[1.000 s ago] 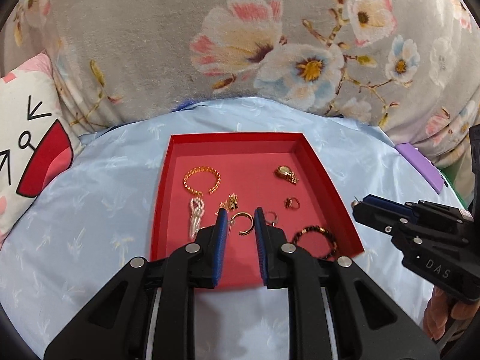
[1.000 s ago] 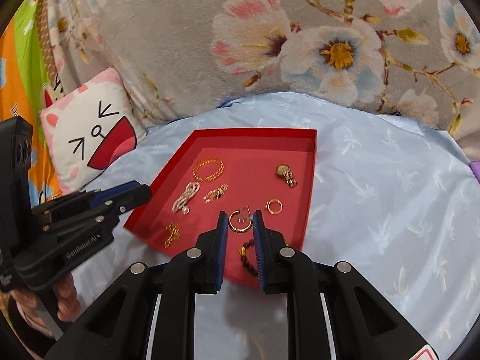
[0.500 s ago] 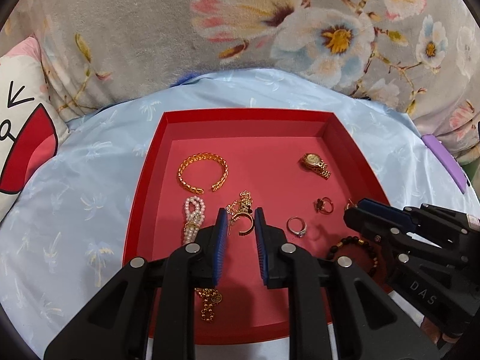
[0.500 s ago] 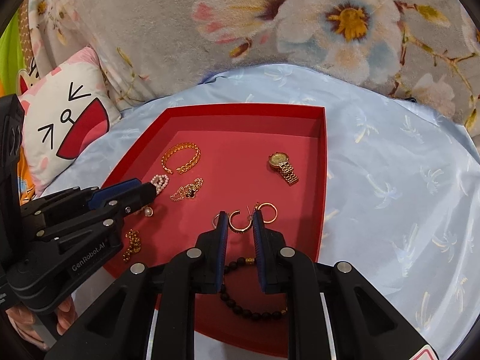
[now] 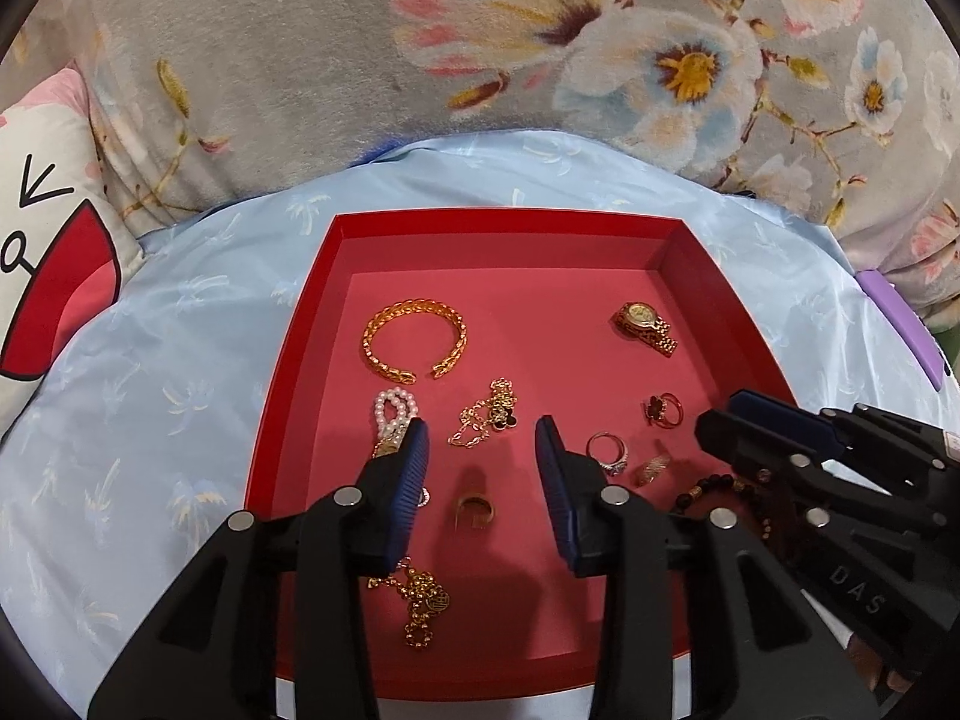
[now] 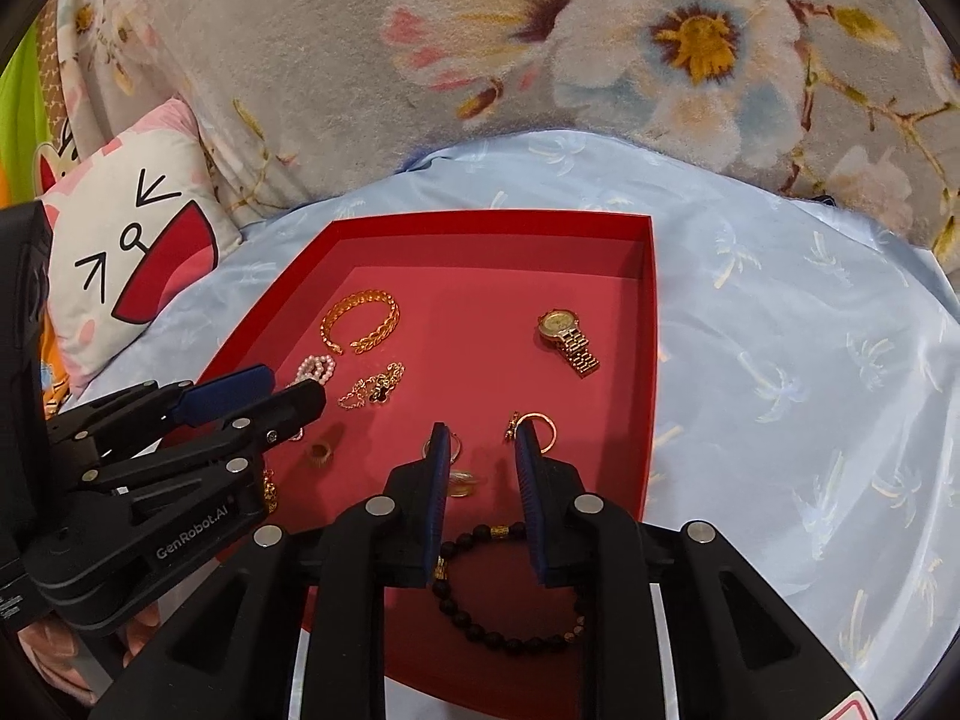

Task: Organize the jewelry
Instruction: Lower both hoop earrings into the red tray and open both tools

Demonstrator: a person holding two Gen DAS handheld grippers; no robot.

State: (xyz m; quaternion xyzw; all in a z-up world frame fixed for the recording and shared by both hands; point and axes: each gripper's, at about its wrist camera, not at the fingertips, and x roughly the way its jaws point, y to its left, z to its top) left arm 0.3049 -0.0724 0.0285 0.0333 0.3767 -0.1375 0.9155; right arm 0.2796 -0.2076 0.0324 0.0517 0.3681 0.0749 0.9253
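Observation:
A red tray (image 5: 288, 372) (image 6: 651, 360) lies on the blue bedspread and holds the jewelry. My left gripper (image 5: 480, 438) is open over the tray; a gold hoop earring (image 5: 474, 510) lies on the tray floor between its fingers. My right gripper (image 6: 480, 435) is open, with a gold earring (image 6: 462, 483) lying just below its fingertips. A gold bangle (image 5: 414, 336), pearl piece (image 5: 393, 411), gold chain (image 5: 486, 414), gold watch (image 5: 645, 321) (image 6: 567, 333), rings (image 5: 606, 450) and a dark bead bracelet (image 6: 510, 588) also lie in the tray.
A flowered grey cushion (image 5: 480, 60) rises behind the tray. A cartoon-face pillow (image 6: 132, 240) lies at the left. A purple object (image 5: 900, 324) lies at the bedspread's right edge. Another gold chain (image 5: 420, 600) lies near the tray's front.
Both grippers have moved forward over the tray and opened. The gold hoop earrings they each held now lie on the tray floor.

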